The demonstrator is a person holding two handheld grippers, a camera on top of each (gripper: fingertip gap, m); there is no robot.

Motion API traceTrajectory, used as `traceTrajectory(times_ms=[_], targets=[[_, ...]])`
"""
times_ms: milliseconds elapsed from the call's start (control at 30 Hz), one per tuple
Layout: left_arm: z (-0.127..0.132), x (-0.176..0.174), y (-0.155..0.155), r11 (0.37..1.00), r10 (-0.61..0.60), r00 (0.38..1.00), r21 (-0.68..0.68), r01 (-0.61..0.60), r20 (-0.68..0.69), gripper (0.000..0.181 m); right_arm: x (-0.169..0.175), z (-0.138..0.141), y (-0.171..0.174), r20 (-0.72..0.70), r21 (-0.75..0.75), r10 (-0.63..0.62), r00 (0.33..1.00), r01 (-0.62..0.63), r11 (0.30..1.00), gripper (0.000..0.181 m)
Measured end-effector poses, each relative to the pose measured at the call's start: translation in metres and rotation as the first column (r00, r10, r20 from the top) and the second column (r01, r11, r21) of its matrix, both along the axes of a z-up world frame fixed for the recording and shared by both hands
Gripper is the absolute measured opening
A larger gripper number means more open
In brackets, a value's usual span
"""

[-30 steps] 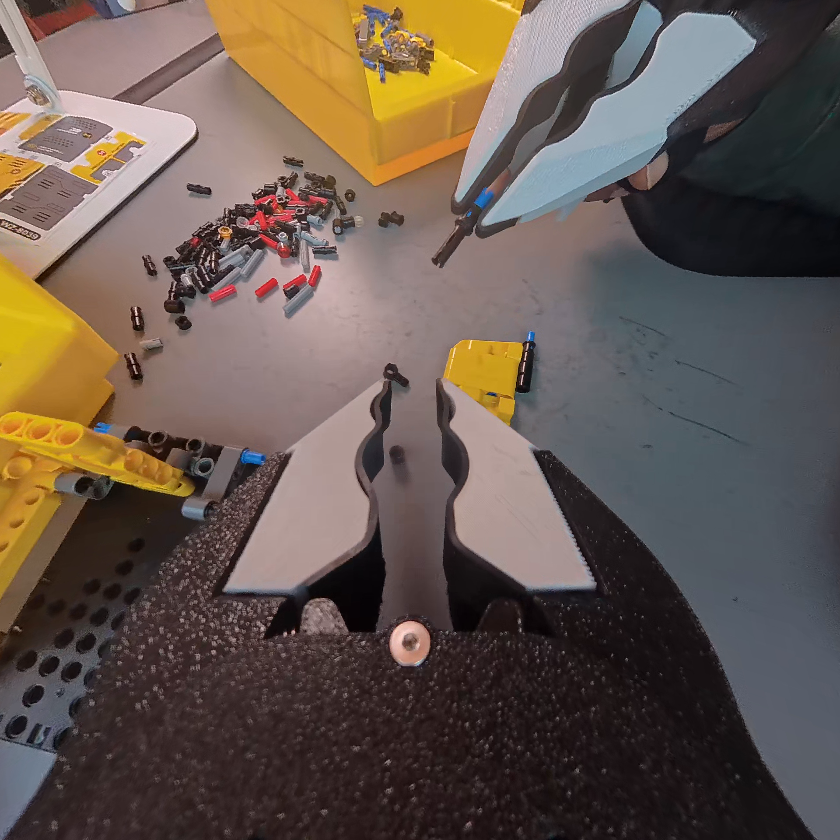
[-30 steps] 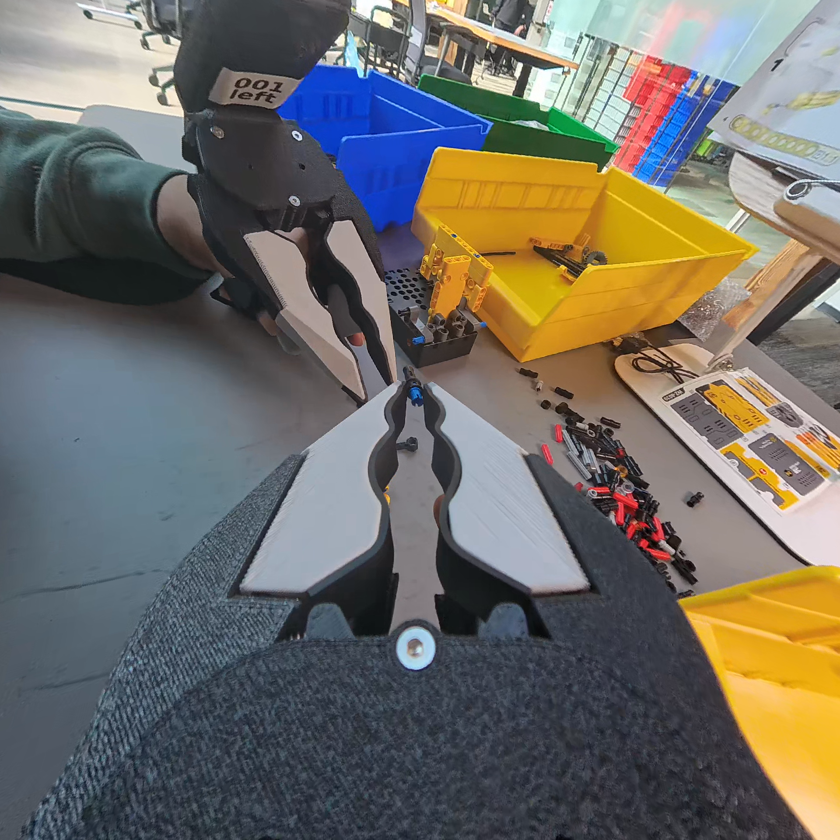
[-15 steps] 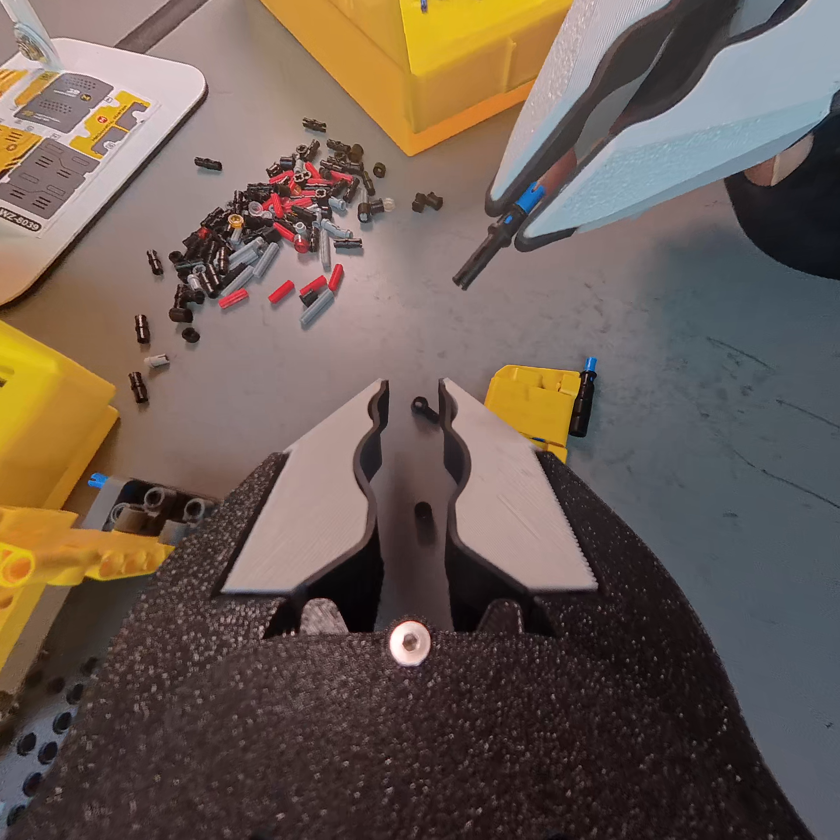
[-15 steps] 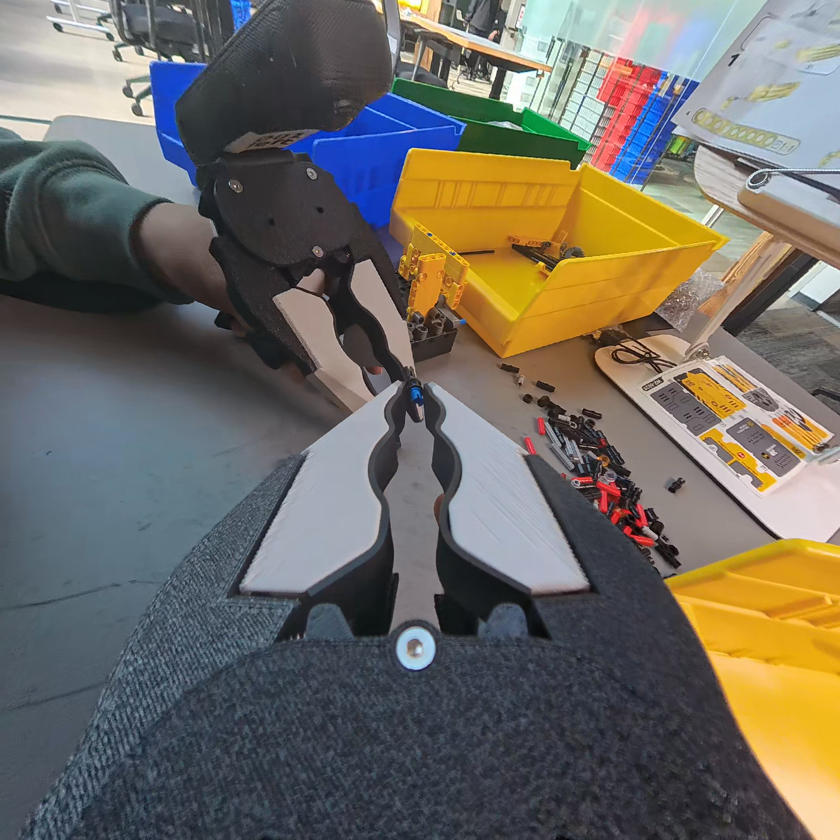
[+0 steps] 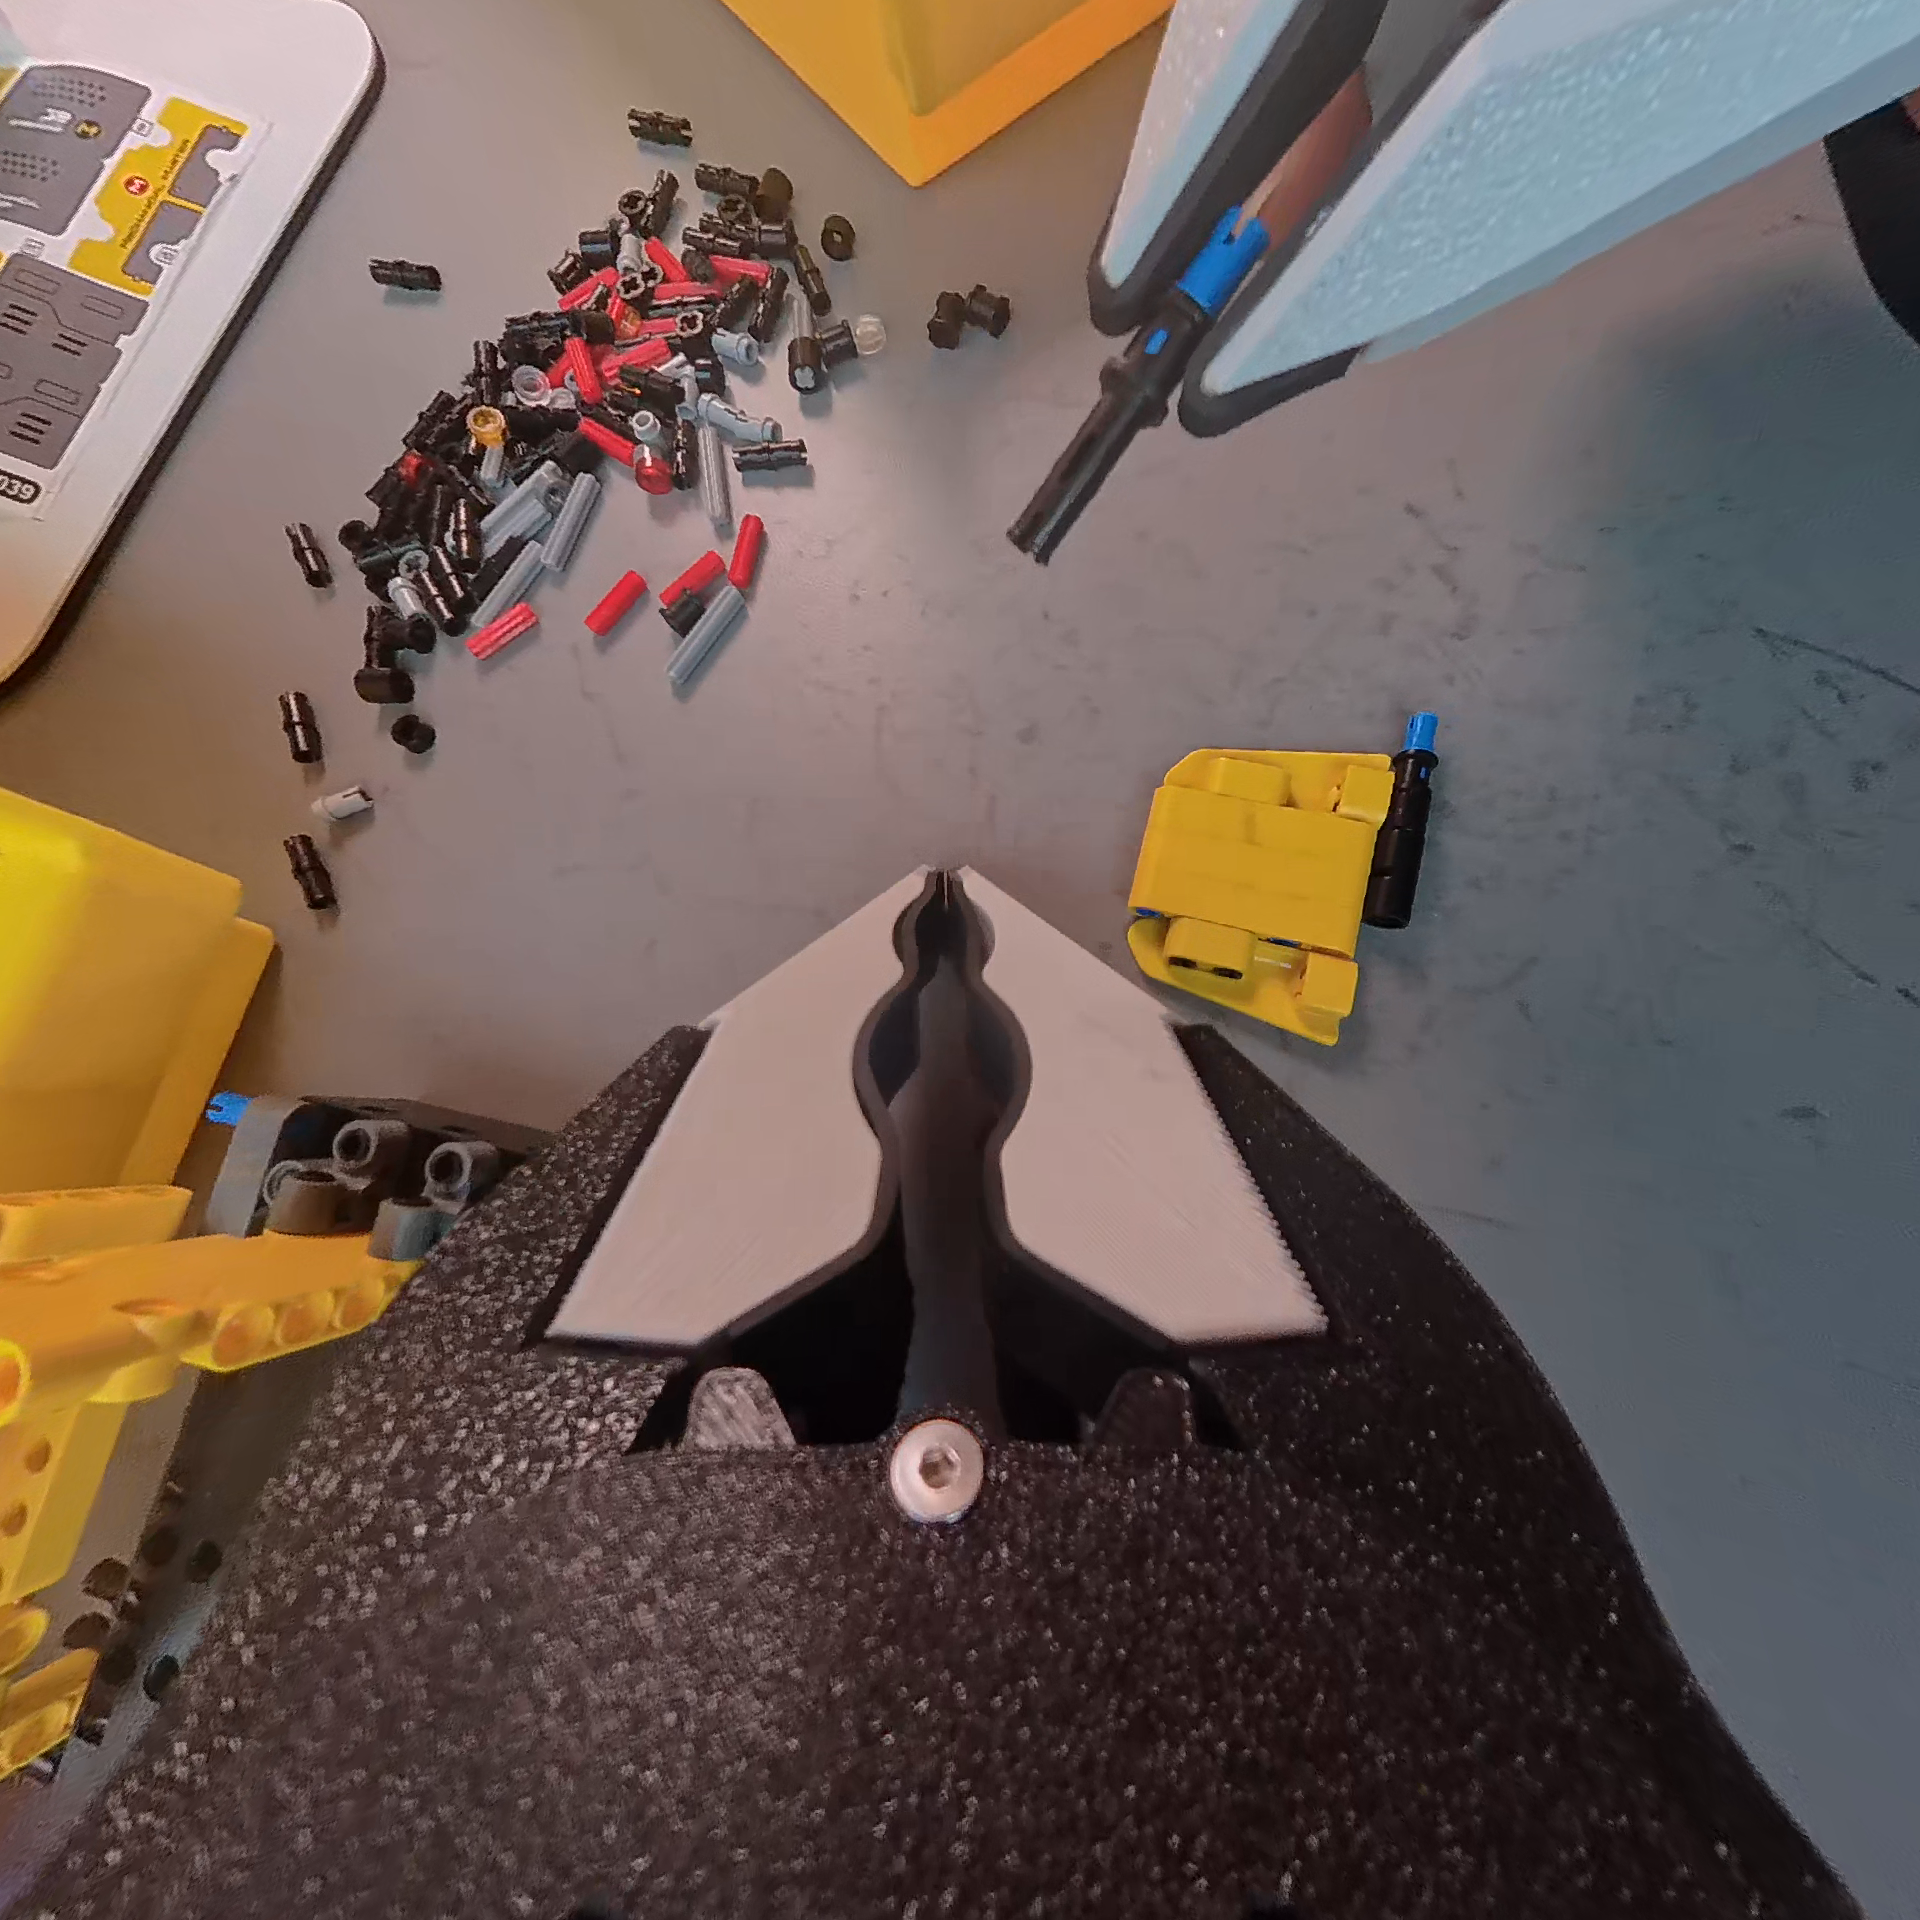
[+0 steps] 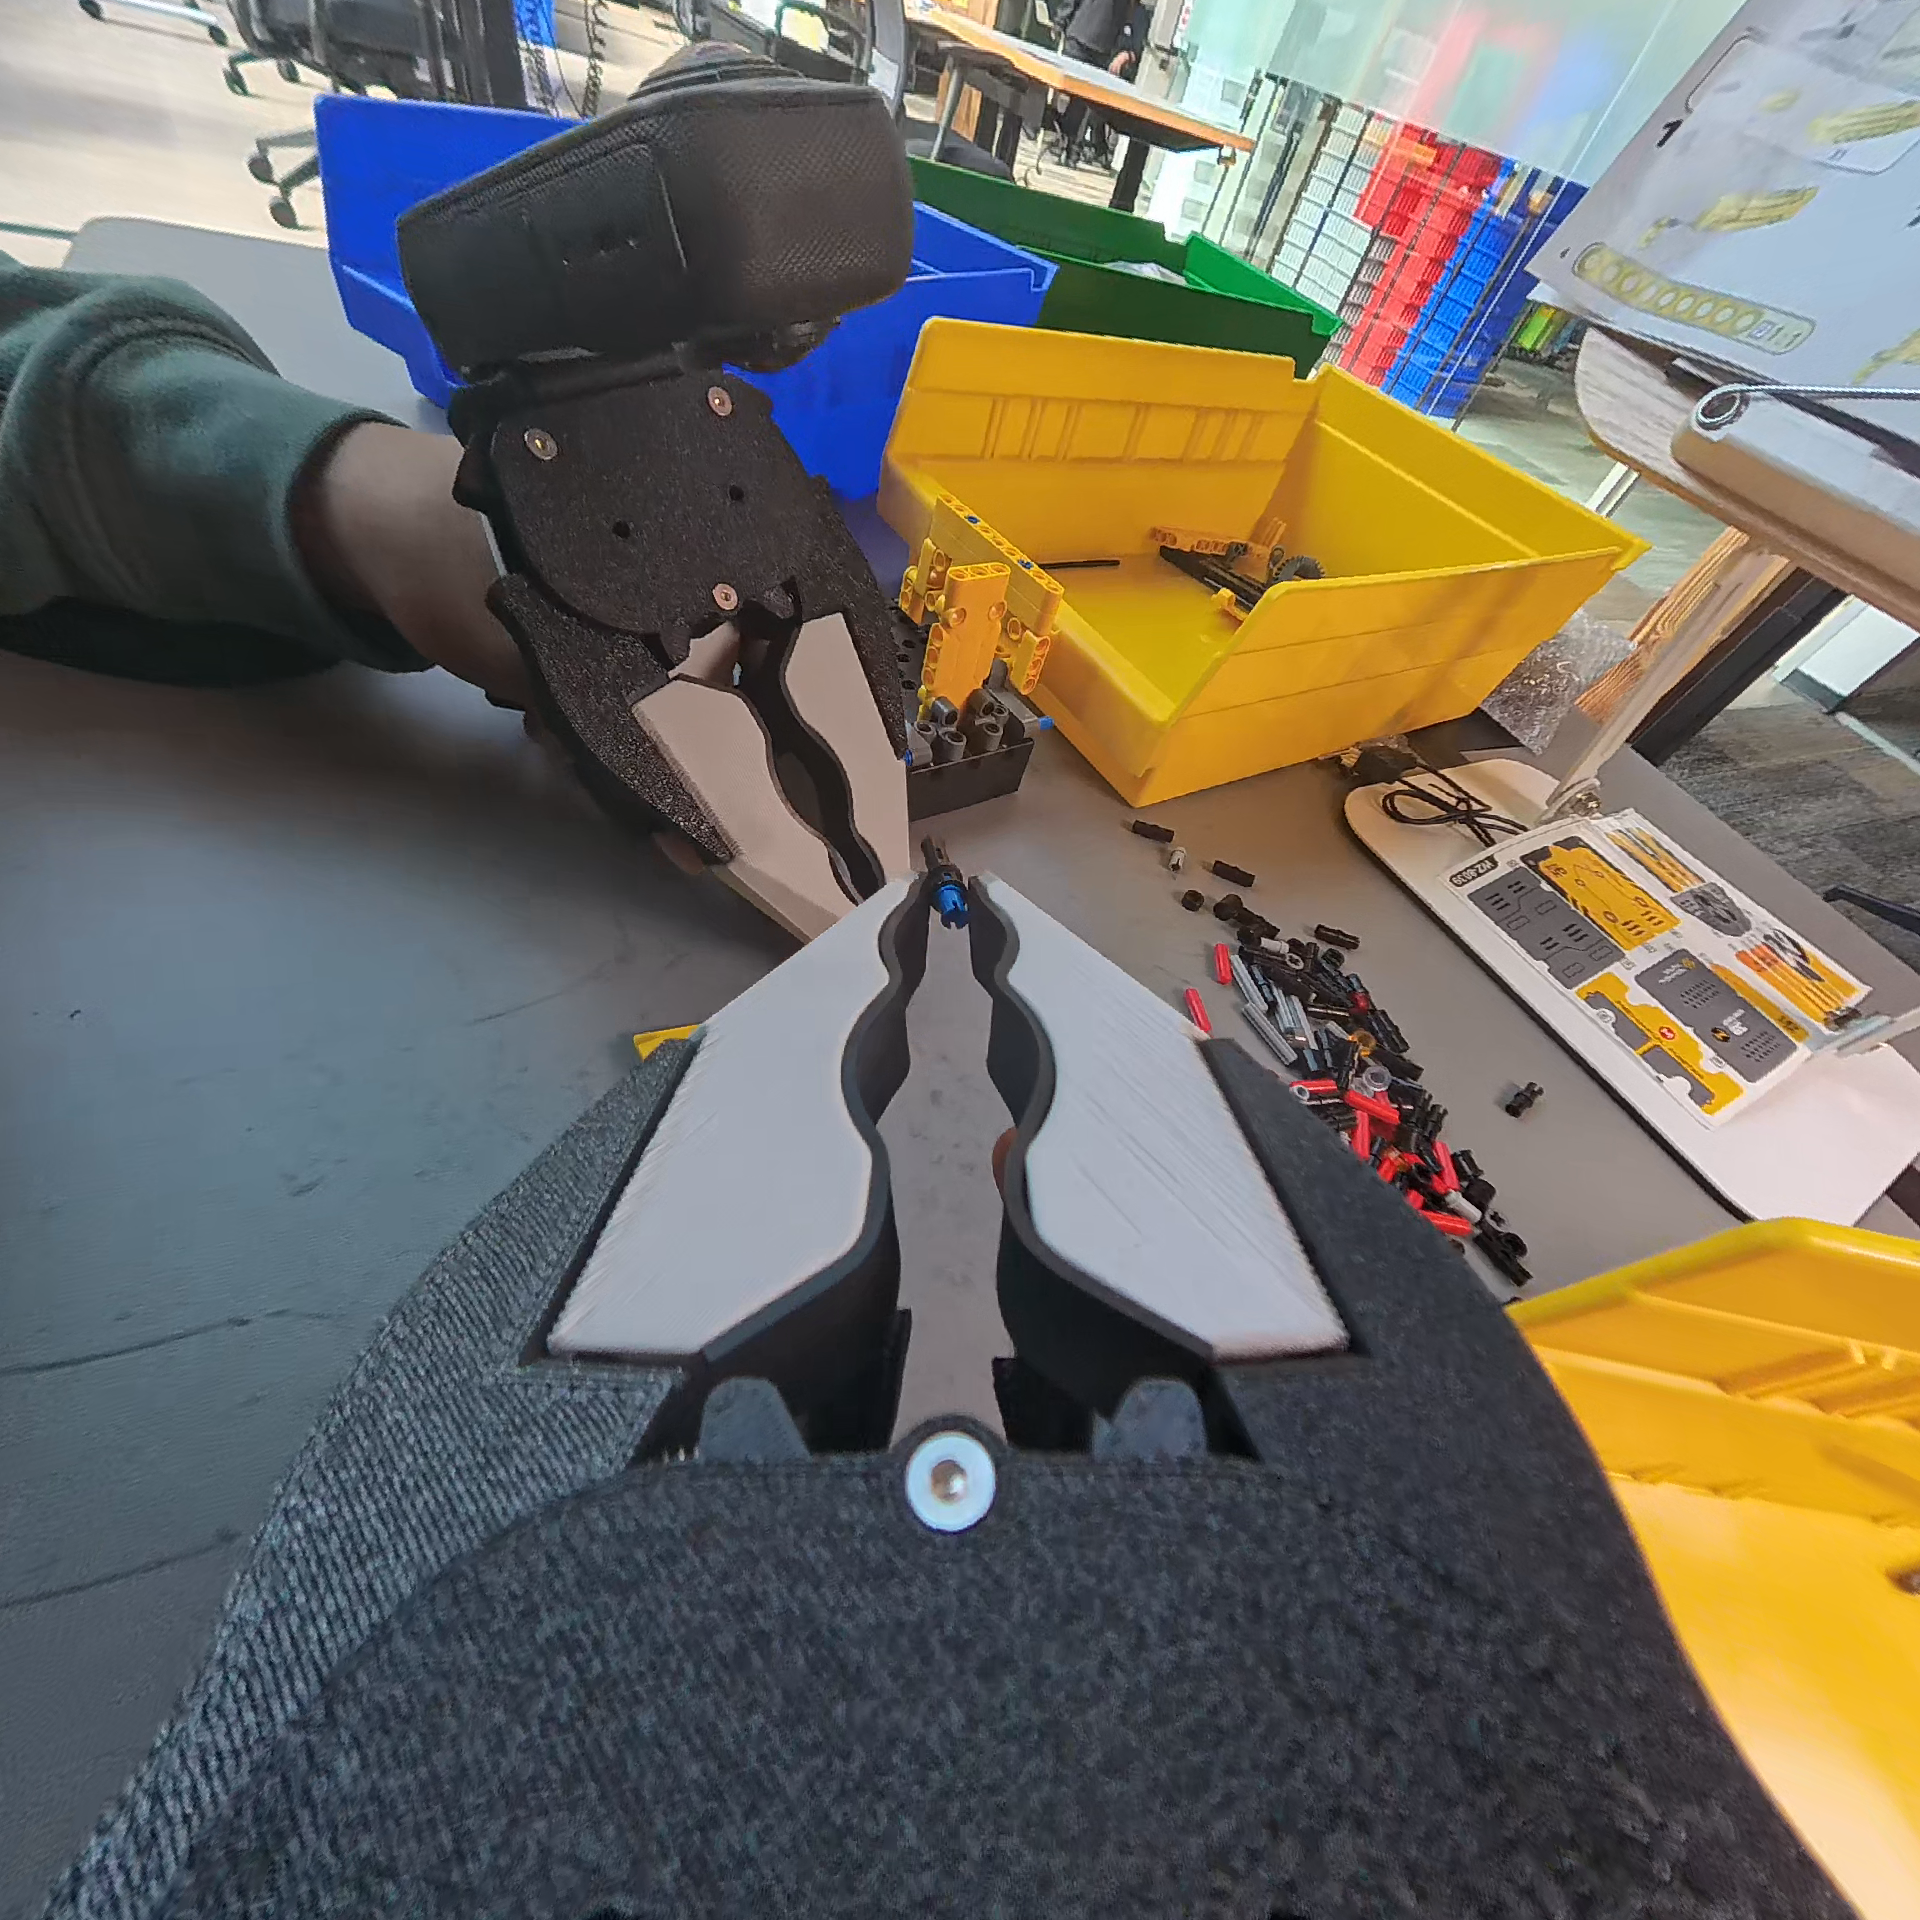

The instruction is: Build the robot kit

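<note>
Left gripper [image 5: 943, 878] is pinching a tiny black piece at its tips, near yellow block [image 5: 1252, 894]. Right gripper [image 6: 948, 896] is clamping a black-and-blue pin [image 5: 1138, 358] above table [image 5: 1558, 623], w/ loose-parts pile [image 5: 592, 416] far left.

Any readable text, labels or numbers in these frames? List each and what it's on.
Sticker sheet on the white board: printed lettering and a code number, partly legible; not transcribed here.
Instruction page, upper right of the right wrist view: a numeral and part marks, small; not transcribed.
Left gripper, jaws shut on a small black piece, and right gripper, shut on a blue-and-black pin: no writing shows.
</note>
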State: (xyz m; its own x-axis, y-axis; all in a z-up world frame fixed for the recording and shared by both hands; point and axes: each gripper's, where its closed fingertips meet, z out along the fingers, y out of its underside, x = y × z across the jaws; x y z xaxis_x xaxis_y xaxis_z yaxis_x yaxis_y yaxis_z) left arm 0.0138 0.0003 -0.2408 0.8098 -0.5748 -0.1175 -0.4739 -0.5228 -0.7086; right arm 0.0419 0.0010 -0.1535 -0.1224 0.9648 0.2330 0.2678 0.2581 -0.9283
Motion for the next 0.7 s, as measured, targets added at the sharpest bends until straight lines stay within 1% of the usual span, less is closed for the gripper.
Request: traceTrajectory(times_ms=[167,233,367,533,600,700], targets=[[0.0,-0.001,-0.01,0.999,-0.027,1.0,-0.026,0.027,0.013,0.0,0.0,-0.003,0.002,0.005,-0.004,-0.006,1.0,0.006,1.0,0.007],[0.004,-0.003,-0.014,0.999,-0.029,0.999,-0.016,0.029,0.029,0.0,-0.001,-0.004,0.002,0.009,-0.006,-0.007,1.0,0.007,1.0,0.007],[0.021,-0.009,-0.019,1.0,-0.023,0.992,0.023,0.02,0.125,0.004,-0.001,-0.006,0.003,0.009,-0.012,-0.011,1.0,0.011,1.0,0.007],[0.037,-0.028,-0.023,0.998,0.012,0.977,0.056,-0.024,0.211,0.012,-0.002,-0.006,0.005,0.001,-0.039,-0.016,1.0,0.016,0.999,0.007],[0.038,-0.031,-0.023,0.998,0.017,0.973,0.051,-0.03,0.228,0.013,-0.002,-0.006,0.006,-0.001,-0.054,-0.016,1.0,0.016,0.998,0.007],[0.03,-0.029,-0.025,1.0,0.006,0.978,0.022,-0.011,0.207,0.016,-0.001,-0.005,0.006,-0.004,-0.065,-0.013,1.0,0.013,0.998,0.007]])
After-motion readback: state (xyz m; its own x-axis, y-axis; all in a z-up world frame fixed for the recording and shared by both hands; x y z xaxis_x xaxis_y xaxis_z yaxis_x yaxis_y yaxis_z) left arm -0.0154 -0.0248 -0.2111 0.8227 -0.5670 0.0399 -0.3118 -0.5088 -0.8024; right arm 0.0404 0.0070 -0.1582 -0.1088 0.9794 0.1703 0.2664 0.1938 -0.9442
